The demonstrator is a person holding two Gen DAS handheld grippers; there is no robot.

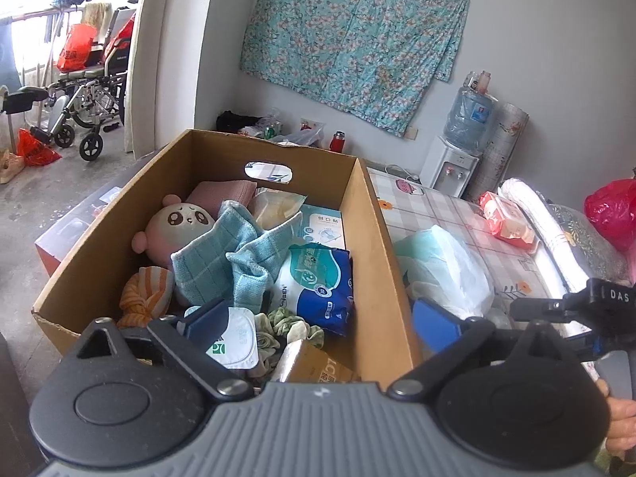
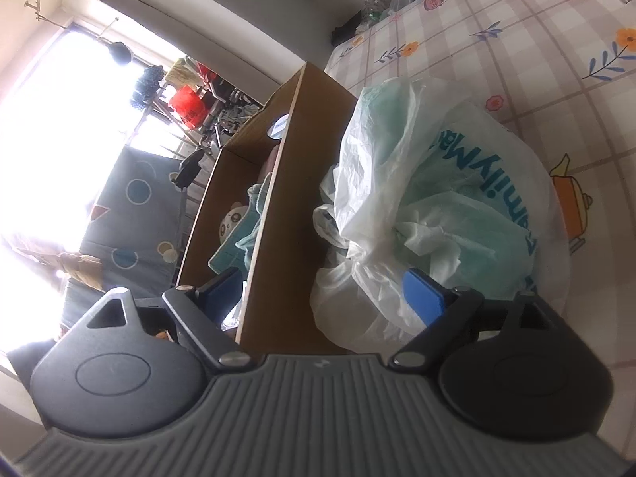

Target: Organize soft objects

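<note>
A cardboard box [image 1: 369, 238] on the floral tablecloth [image 1: 437, 214] already holds soft things — a panda plush [image 1: 175, 222], a blue towel [image 1: 222, 254], tissue packs. Just beside its wall sits a white plastic bag [image 2: 429, 198], apparently next to be packed. The left gripper [image 1: 318, 322] and the right gripper [image 2: 322, 290] both gape wide, gripping nothing — each straddles the box wall.

Cardboard box [image 1: 369, 246] packed nearly full, its open top the only way in: plush toy [image 1: 175, 222] at ten o'clock, blue cloth [image 1: 234, 254] dead centre, wipes pack [image 1: 318, 282] at three. Its right wall stands straight between the left claw's [image 1: 322, 324] spread fingers. Just outside that wall the white plastic bag [image 2: 429, 206] bulks up, filling the right claw's [image 2: 324, 292] twelve-to-two. Beyond it, bare checked bench [image 2: 556, 59].
</note>
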